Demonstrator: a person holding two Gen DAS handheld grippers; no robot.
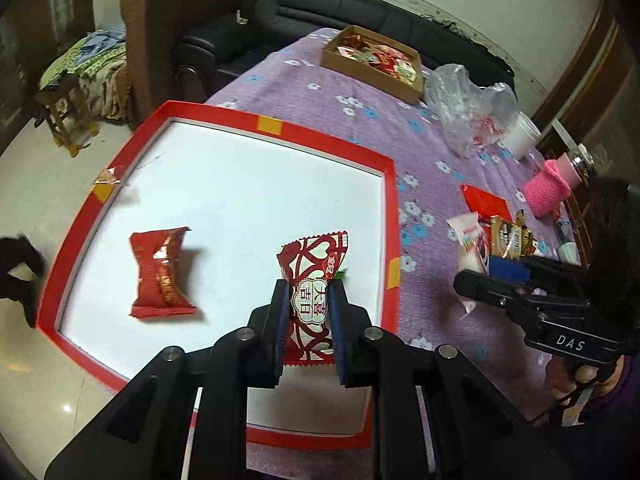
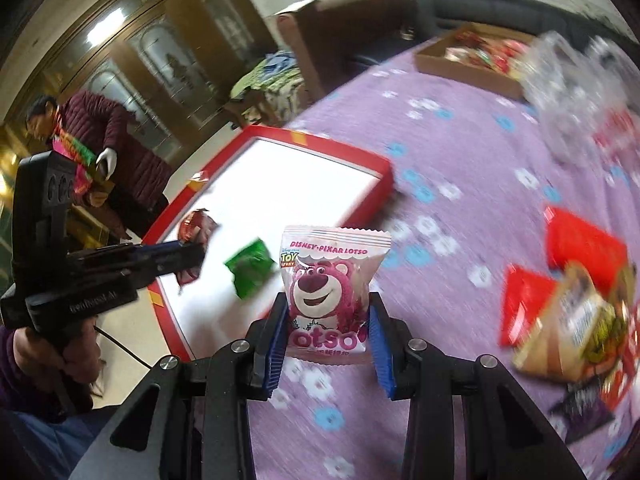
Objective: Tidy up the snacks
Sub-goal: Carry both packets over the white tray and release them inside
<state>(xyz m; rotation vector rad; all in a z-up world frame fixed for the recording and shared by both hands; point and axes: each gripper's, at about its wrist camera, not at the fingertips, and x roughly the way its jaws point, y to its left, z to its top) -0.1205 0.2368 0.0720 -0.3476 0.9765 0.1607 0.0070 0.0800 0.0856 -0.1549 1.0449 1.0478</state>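
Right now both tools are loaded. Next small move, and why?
Probably open the left tool and drop its red-and-white patterned snack packet. It already hangs over the white floor of the red-rimmed tray, beside a dark red wrapped snack lying there. The right tool holds the pink Lotso bear packet over the purple floral tablecloth, outside the tray.
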